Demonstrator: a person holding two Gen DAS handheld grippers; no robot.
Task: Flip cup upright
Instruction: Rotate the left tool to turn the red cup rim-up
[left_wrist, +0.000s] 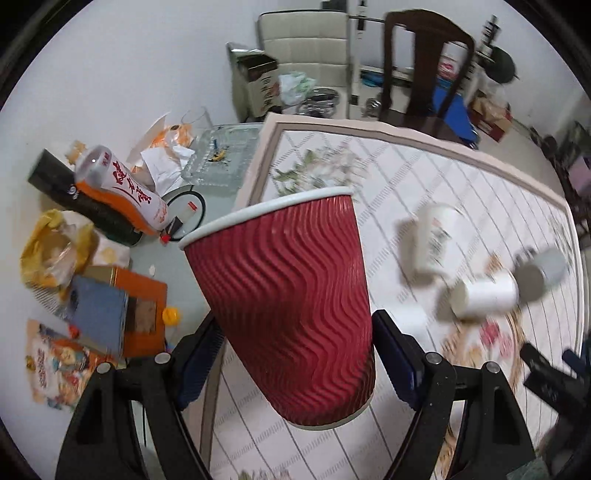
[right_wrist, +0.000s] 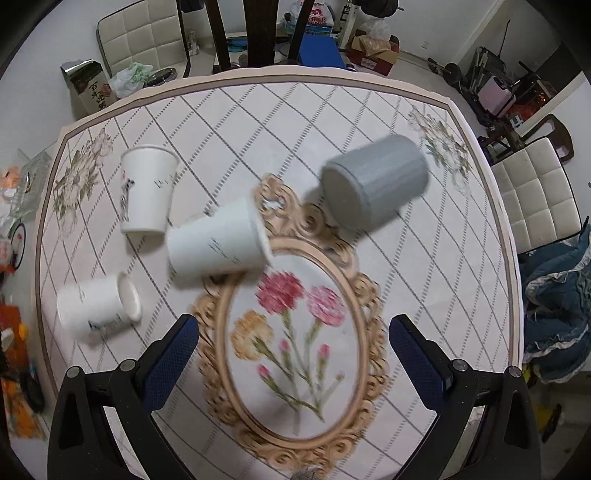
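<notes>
My left gripper (left_wrist: 295, 354) is shut on a red ribbed paper cup (left_wrist: 288, 295), held above the table with its white rim up and tilted left. My right gripper (right_wrist: 293, 343) is open and empty over the flower oval of the tablecloth (right_wrist: 369, 122). Ahead of it a white cup (right_wrist: 218, 243) lies on its side, a second white cup (right_wrist: 99, 310) lies on its side at the left, a third white cup (right_wrist: 147, 188) stands upright, and a grey cup (right_wrist: 373, 184) lies on its side. The same cups show blurred in the left wrist view: upright white (left_wrist: 436, 236), lying white (left_wrist: 484, 295), grey (left_wrist: 539, 269).
Left of the table a cluttered surface holds an orange-and-white bottle (left_wrist: 122, 192), a dark cylinder (left_wrist: 74, 195), books (left_wrist: 110, 314) and a yellow bag (left_wrist: 51, 251). Dark wooden chair (left_wrist: 424, 66) and cream chair (right_wrist: 535, 188) stand around the table. A blue garment (right_wrist: 557, 306) lies at the right.
</notes>
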